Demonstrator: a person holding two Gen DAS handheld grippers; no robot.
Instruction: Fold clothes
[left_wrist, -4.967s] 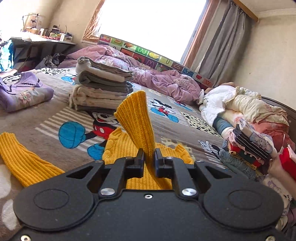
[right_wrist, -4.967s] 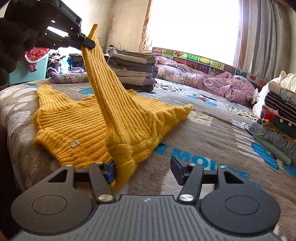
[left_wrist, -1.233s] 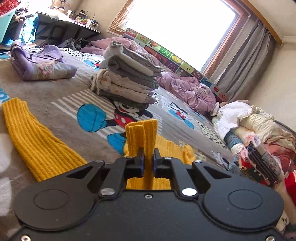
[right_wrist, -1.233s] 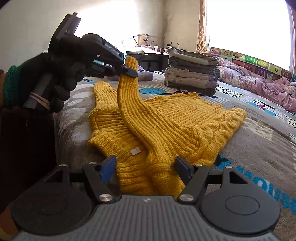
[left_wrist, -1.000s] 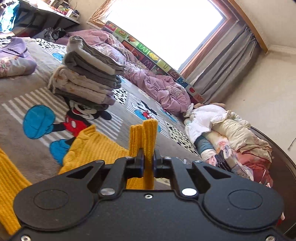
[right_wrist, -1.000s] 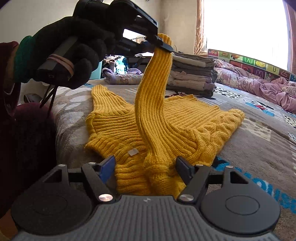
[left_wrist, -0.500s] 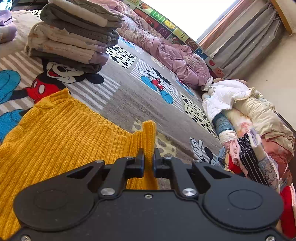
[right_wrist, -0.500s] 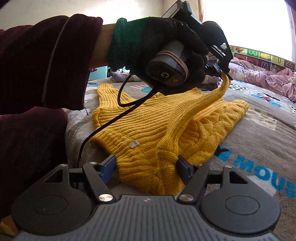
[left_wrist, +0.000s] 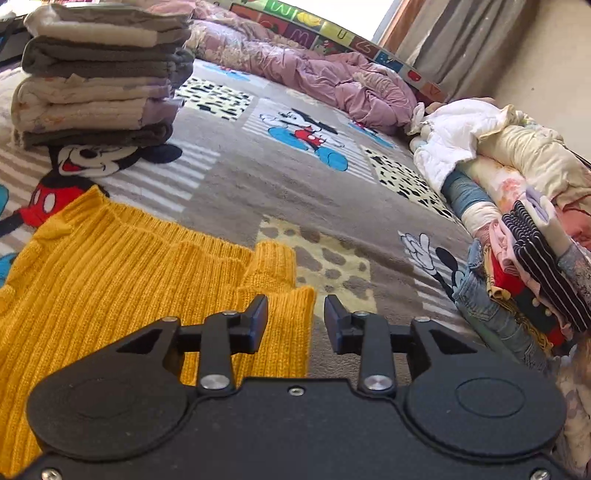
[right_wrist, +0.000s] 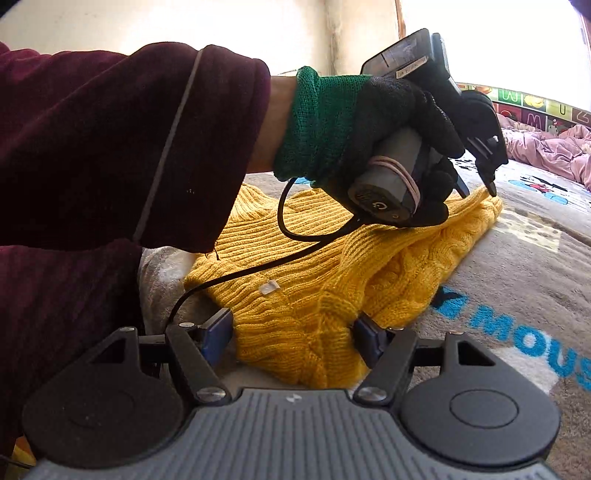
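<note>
A yellow ribbed sweater (left_wrist: 110, 273) lies flat on the bed. Its sleeve is folded across the body, and the cuff (left_wrist: 291, 306) rests at the far hem. My left gripper (left_wrist: 295, 321) hovers open just over that cuff, gripping nothing. From the right wrist view, a black-gloved hand holds the left gripper (right_wrist: 478, 188) low over the sweater (right_wrist: 388, 266). My right gripper (right_wrist: 293, 336) is open wide at the near shoulder. A bunched fold of knit sits between its blue-padded fingers (right_wrist: 218, 334).
A tall stack of folded clothes (left_wrist: 99, 74) stands at the back left. Unfolded garments (left_wrist: 517, 221) are heaped along the right side, and a purple quilt (left_wrist: 314, 74) lies by the window. A dark red sleeve (right_wrist: 110, 147) fills the left of the right wrist view.
The left gripper carried the sleeve cuff across the sweater body, lowered it to the far hem and opened, letting it go. The right gripper stayed open at the shoulder.
</note>
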